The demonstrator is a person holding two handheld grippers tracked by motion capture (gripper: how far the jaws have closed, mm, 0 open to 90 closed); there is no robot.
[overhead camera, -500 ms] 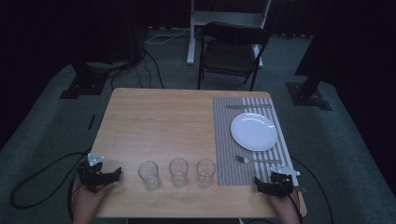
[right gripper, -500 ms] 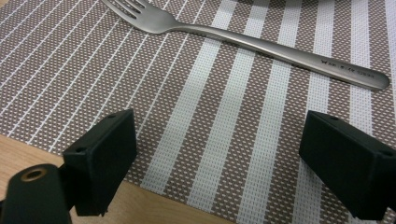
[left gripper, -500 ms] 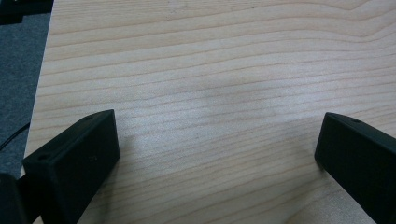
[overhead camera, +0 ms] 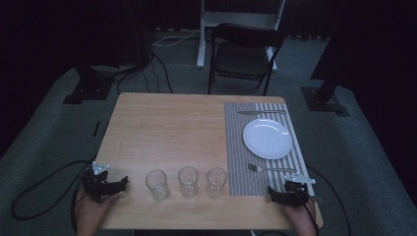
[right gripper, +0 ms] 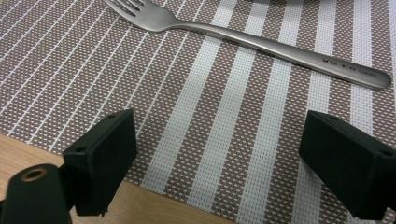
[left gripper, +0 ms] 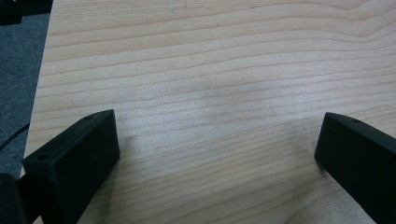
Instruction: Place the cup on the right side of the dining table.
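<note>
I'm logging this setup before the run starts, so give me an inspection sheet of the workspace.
Surface: wooden table, striped placemat on its right side.
Job's things: fork on the placemat, just ahead of the right gripper; three empty glasses in a row at the near edge.
Clutter: white plate and knife on the placemat.
Grippers: left gripper open over bare wood; right gripper open over the placemat, nothing held.
Cables: one trails from each gripper.
Surroundings: folding chair, dark stands, grey carpet.
</note>
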